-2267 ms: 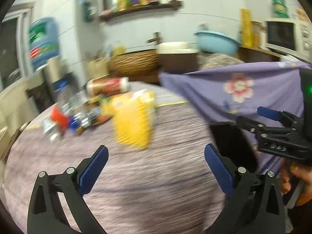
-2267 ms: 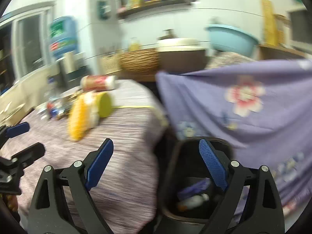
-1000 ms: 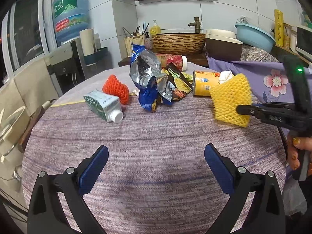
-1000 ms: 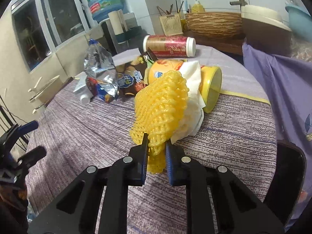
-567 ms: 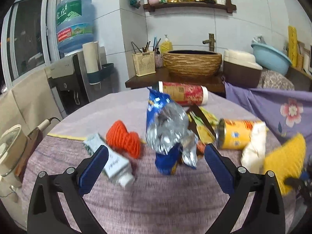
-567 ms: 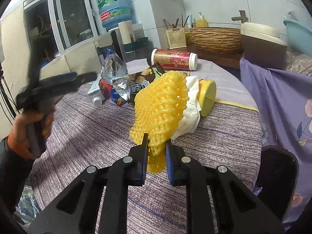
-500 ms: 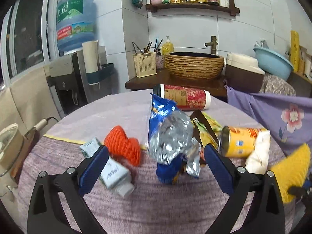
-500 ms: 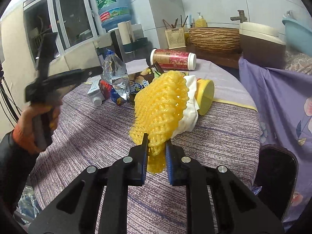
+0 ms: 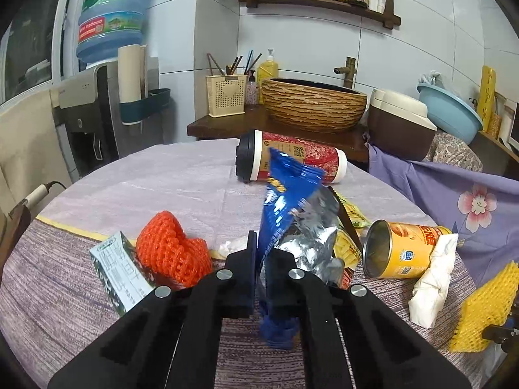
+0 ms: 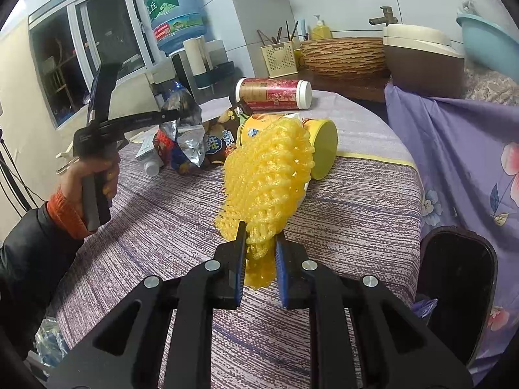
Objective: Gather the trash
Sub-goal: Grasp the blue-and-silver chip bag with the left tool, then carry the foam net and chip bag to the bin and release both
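My left gripper (image 9: pixel 261 253) is shut on the lower blue edge of a crumpled blue and silver snack bag (image 9: pixel 288 188), which stands up above its fingers. The right wrist view shows that bag (image 10: pixel 185 129) pinched at the tip of the left gripper (image 10: pixel 172 115), held in a person's hand with an orange cuff. My right gripper (image 10: pixel 259 243) is shut on a yellow foam fruit net (image 10: pixel 269 168), lifted above the table near its right side. The same net (image 9: pixel 486 301) shows at the far right of the left wrist view.
On the round cloth-covered table (image 9: pixel 146 175) lie an orange foam net (image 9: pixel 168 253), a small carton (image 9: pixel 120 275), a yellow can (image 9: pixel 402 249), a white tissue wad (image 9: pixel 434 275) and a red tube (image 9: pixel 292 159). A black bin (image 10: pixel 457 272) stands beside the table's right edge.
The left gripper moved in to the trash pile and went from wide open to shut on the blue snack bag. The right gripper kept the yellow net and hardly moved.
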Demonstrator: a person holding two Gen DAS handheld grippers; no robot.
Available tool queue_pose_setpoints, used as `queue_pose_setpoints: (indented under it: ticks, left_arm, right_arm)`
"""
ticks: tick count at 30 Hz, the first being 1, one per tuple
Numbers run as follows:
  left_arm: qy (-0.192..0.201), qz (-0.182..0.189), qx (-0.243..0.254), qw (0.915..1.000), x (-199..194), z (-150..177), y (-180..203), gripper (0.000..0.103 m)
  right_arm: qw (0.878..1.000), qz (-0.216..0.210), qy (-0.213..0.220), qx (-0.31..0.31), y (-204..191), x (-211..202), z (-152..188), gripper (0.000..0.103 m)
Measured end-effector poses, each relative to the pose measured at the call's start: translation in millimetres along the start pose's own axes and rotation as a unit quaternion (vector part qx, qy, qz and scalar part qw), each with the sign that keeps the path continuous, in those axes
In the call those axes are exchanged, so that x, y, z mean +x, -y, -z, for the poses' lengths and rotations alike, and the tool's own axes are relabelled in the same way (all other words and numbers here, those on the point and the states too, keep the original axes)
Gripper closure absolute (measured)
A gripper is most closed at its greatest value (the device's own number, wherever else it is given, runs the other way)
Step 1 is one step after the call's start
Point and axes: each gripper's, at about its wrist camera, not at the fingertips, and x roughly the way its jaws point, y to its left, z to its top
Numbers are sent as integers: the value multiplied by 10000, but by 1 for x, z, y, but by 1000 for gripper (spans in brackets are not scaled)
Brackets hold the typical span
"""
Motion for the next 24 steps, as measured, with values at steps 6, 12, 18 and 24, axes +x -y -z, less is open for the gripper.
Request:
queue_pose_setpoints:
  ticks: [6, 12, 18, 24]
  left_arm:
    - [176, 21, -61, 9998, -33, 6, 6, 99]
    - [322, 6, -226, 9992, -82, 22, 20, 99]
    - [360, 270, 65, 9990, -124, 51, 69, 99]
    - [515, 678, 454, 9953, -152, 74, 134, 99]
  right_arm:
    - [9999, -33, 99, 12, 1, -8, 2, 86]
    - [9995, -55, 292, -84, -1, -25, 10, 86]
    - [9989, 15, 472, -18, 6, -47, 24, 86]
    - [9969, 358, 649, 260, 38, -78, 42, 86]
